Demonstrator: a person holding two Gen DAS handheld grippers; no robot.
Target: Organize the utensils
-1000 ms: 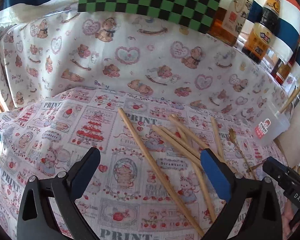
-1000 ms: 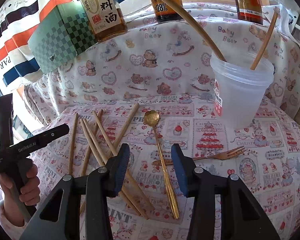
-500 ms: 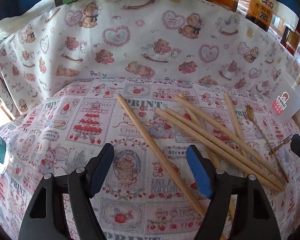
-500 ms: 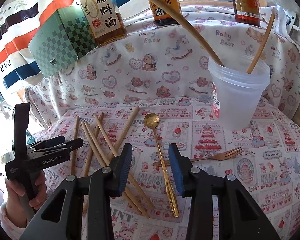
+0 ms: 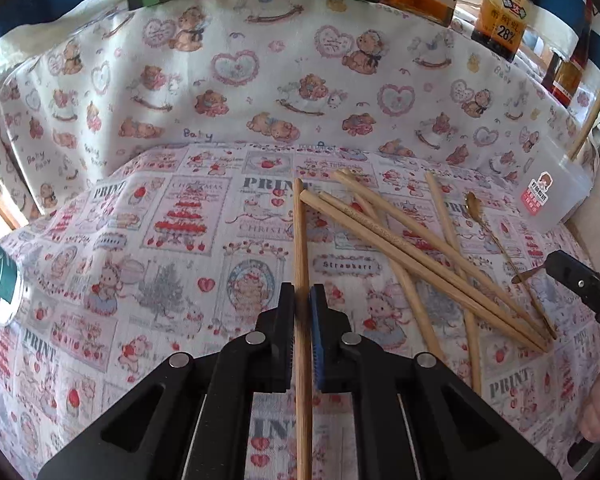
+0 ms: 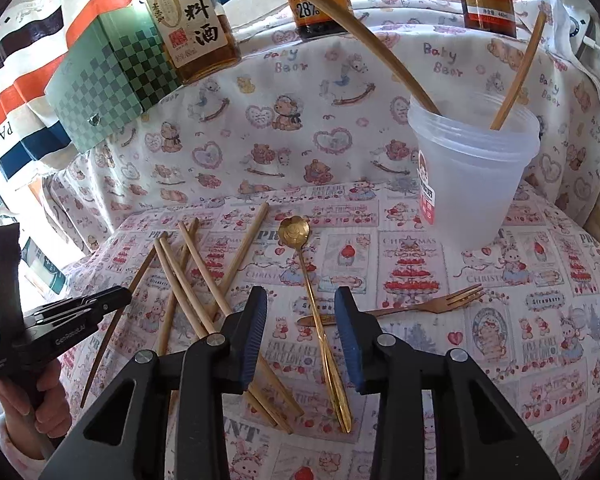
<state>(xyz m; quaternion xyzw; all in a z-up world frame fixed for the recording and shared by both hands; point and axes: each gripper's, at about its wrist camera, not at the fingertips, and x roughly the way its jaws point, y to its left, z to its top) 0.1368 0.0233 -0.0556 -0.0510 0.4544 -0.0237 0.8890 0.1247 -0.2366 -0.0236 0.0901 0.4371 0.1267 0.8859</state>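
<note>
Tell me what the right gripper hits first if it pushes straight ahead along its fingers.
Most likely the gold spoon: its handle lies on the cloth between the closing fingers of the right gripper, not yet pinched. Depth is hard to judge here.

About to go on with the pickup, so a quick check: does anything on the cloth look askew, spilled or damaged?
Nothing spilled or broken. The loose chopsticks lie crossed in an untidy pile, and the gold spoon lies across the fork handle. The left gripper is shut on one chopstick. The plastic cup stands upright.
</note>
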